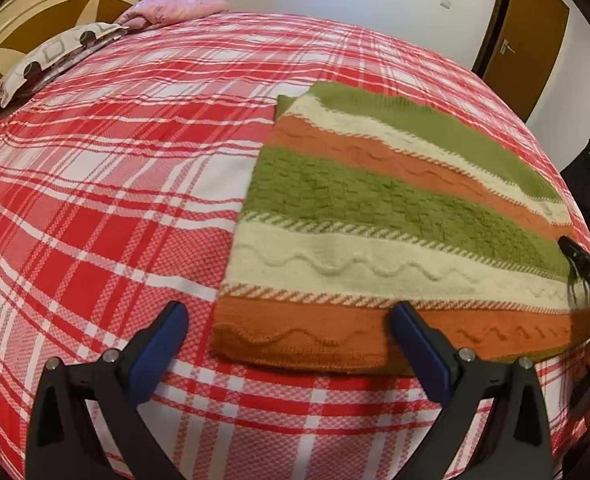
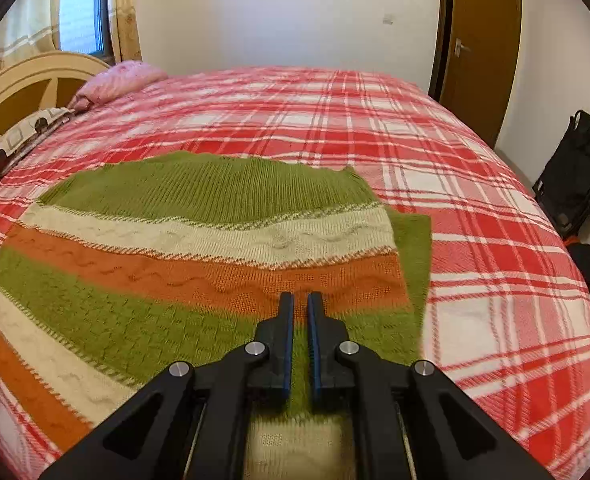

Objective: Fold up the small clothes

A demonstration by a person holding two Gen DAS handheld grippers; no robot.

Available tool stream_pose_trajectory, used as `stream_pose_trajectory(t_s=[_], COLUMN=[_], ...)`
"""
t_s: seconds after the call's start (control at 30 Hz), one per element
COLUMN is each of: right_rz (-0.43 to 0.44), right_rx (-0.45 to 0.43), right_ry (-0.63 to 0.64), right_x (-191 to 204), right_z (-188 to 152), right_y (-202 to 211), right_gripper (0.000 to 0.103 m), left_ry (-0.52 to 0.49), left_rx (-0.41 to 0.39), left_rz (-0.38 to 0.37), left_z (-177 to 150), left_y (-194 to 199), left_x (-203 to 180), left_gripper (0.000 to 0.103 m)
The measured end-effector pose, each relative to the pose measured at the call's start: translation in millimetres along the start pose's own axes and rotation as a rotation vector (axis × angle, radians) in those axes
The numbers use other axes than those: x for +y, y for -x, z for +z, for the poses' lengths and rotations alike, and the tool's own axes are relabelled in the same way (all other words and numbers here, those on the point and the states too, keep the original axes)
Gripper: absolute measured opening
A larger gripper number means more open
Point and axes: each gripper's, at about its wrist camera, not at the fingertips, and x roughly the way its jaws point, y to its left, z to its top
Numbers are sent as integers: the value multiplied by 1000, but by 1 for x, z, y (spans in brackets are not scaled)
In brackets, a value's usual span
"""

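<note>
While left tongs [image 1: 289, 330] gape, right tongs [image 2: 301, 308] nearly closed over sweater [image 2: 199, 236].

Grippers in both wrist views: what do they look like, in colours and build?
Both match. The left gripper and the right gripper have matte black angular plastic frames with triangular cut-outs, round silver pivot pins at the joints, and flat blue pads lining the jaws. No cables or markings show.

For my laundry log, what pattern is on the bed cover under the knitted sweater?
Red, pink and white plaid on the bed cover; left wrist view shows it best.
</note>
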Motion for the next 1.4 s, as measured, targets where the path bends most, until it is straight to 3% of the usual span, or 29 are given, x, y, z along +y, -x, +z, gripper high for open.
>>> stream_pose_trajectory(t_s=[0.07,0.17,0.23,0.33,0.4,0.43,0.47,0.5,0.53,0.57,0.67,0.77,0.83,1.0,1.23,1.4], right_rz=[28,109,155,285,346,389,445,498,552,597,650,617,640,627,447,326], right_rx=[-62,-86,-90,-26,10,31,51,76,96,104,132,170,231,330,372,356], right_ry=[-42,-19,18,24,-4,-24,-43,-76,-115,-146,-124,-32,-16,60,344,497], right_x=[3,26,47,71,81,85,89,94,99,104,135,174,197,257,338,360], right_z=[-2,-6,-8,0,6,10,13,16,19,23,38,54,66,94,89,79], right_y=[22,45,53,50,44,41,37,33,29,28,25,12,-5,-47,-87,-95], right_gripper=[7,7,7,7,8,11,31,65,77,81,81,81,81,81,80,82], left_ry=[-1,10,32,101,170,208,241,263,267,260,261,237,223,266,297,299], left_rx=[-2,-19,-33,-42,-34,-28,-18,-11,-13,-21,-68,-138,-179,-202,-195,-197], left_rz=[-7,-30,-58,-108,-160,-195,-234,-259,-264,-269,-291,-294,-289,-308,-289,-295], left_z=[0,0,1,6,7,8,8,8,8,7,2,-2,-4,-8,-15,-19], left_y=[0,1,2,3,2,1,-1,-2,-2,-1,6,16,22,20,10,7], left_x=[0,-1,-1,5,14,19,23,26,25,23,21,15,11,19,23,26], left_gripper=[103,99,87,69,44,38,33,31,28,23,20,20,20,20,20,20])
